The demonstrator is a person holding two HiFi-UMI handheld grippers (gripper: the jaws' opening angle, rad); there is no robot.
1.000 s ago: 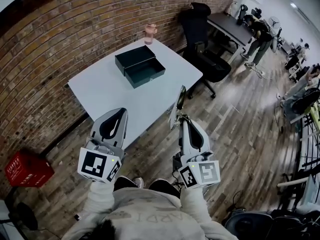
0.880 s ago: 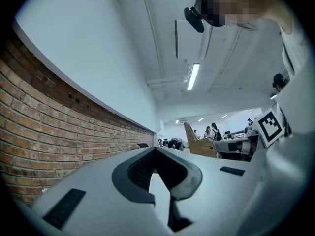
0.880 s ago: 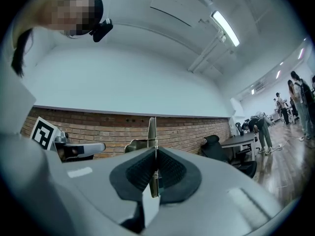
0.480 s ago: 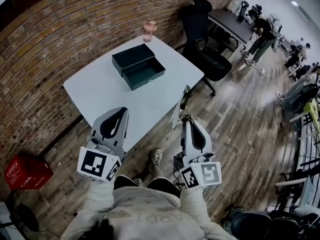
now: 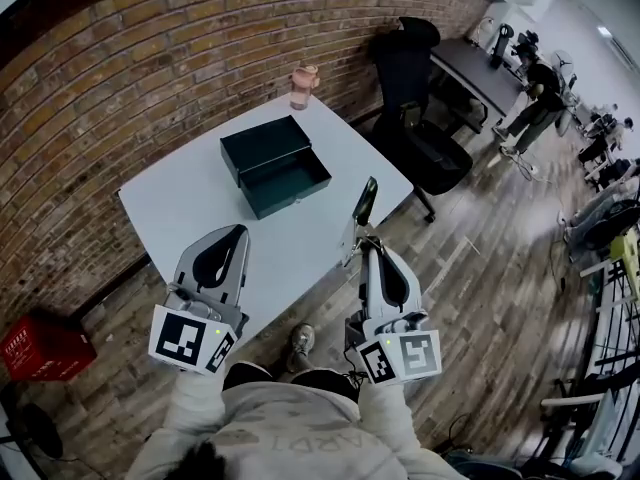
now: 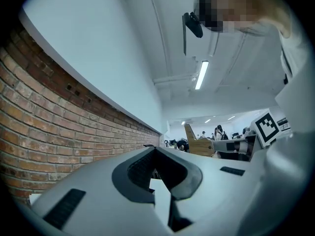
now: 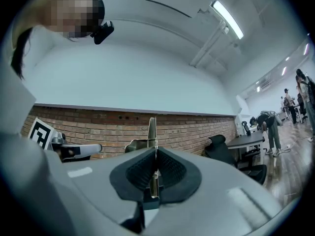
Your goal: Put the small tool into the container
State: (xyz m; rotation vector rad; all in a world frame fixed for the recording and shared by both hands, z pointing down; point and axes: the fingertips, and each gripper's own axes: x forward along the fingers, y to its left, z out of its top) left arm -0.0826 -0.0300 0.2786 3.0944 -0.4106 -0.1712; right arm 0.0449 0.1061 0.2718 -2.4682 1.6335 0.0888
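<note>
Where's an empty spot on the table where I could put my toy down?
The white table is bare across its whole near half, from the dark open box to the near edge, and in its left corner by the brick wall. Only the far side is crowded: the box sits there and the pink cup stands at the far corner.

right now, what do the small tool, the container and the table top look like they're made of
The small tool is a thin flat strip with a dull sheen, likely metal. The container is dark green and matte with crisp square edges: painted metal or rigid card, I cannot tell which. The table has a smooth, pale, matte top, probably laminate.
</note>
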